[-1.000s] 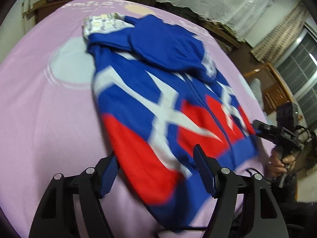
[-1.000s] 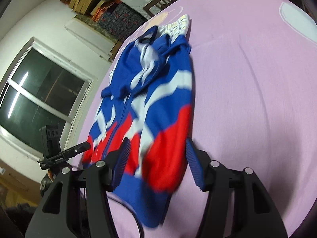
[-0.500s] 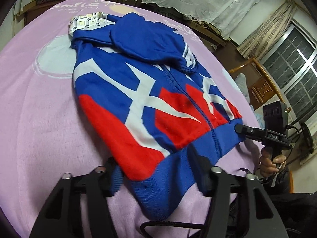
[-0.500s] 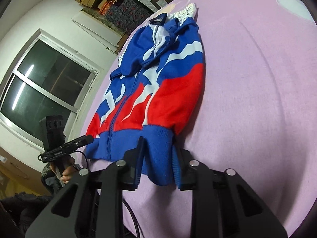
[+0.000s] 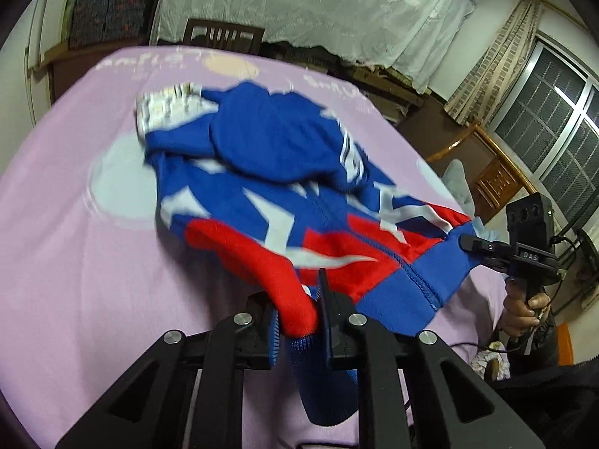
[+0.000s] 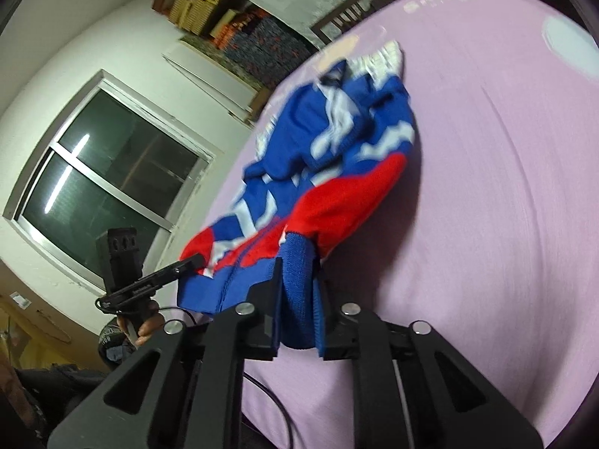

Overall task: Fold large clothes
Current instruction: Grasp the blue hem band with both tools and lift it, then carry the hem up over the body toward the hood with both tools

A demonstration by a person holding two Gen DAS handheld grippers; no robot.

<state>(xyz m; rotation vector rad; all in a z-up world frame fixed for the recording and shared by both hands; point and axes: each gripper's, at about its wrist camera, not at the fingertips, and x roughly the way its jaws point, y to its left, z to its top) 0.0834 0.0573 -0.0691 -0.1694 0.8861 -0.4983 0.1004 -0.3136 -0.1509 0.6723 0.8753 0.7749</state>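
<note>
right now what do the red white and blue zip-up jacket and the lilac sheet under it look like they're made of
Red, white and blue zip-up jacket: looks like soft knit, matte; the blue ribbed hem shows knit ridges and it drapes limply. Lilac sheet: seemingly a matte, slightly fuzzy woven or fleecy cloth, with faint streaks and a print; exact fibre unclear.

Warm indoor light, moderately bright; window [image 6: 101,187] dark, mirroring ceiling tube. Motion blur on jacket [image 5: 280,187], strongest at end far from window. Soft shadow on sheet [image 6: 505,224] beside jacket. Heavy fisheye bending, black vignette corners.
</note>
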